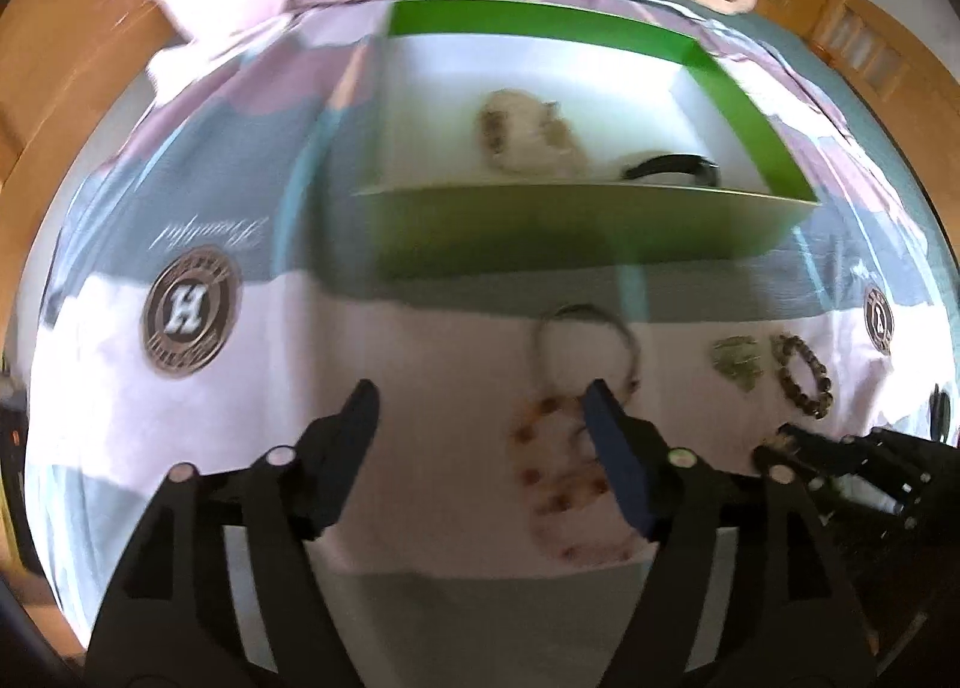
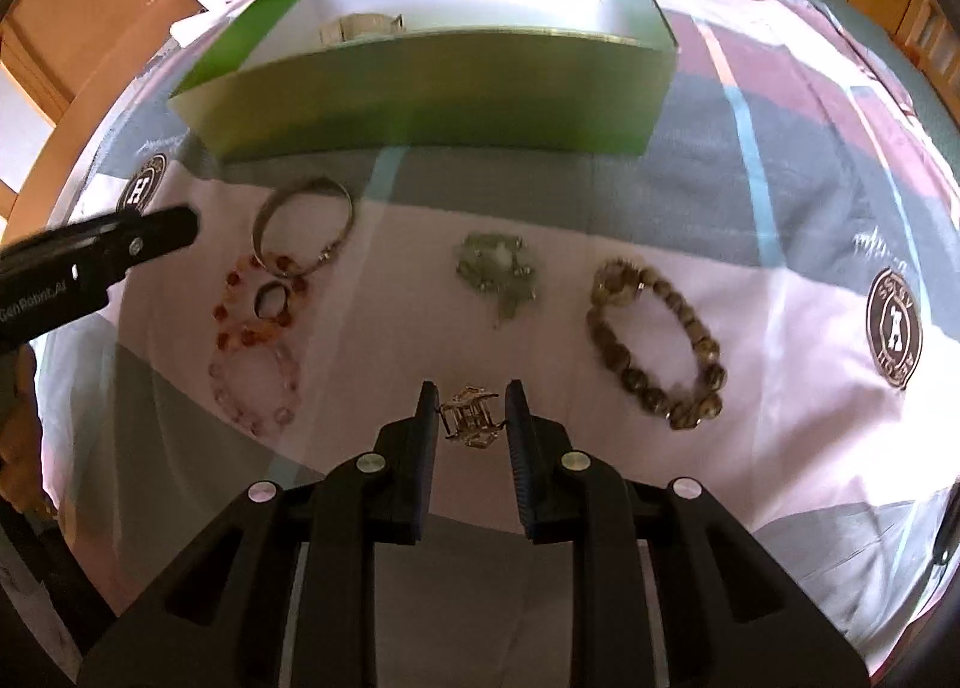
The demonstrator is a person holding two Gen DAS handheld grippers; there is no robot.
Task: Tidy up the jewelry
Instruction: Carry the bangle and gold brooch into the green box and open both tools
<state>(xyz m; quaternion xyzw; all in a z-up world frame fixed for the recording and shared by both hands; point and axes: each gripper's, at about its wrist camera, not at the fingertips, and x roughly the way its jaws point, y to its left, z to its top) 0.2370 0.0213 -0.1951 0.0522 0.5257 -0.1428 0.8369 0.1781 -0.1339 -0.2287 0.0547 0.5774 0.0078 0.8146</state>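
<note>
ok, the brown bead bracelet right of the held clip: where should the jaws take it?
Take the brown bead bracelet across its near bead strand, from above, one pad inside the loop and one outside. It lies flat and open on the bedspread, apart from the green cluster, so the middle is free.

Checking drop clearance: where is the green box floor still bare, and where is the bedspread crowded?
Green box: left half bare; light bracelet and dark band fill the right. Bedspread is crowded around the silver bangle and amber beads.
</note>
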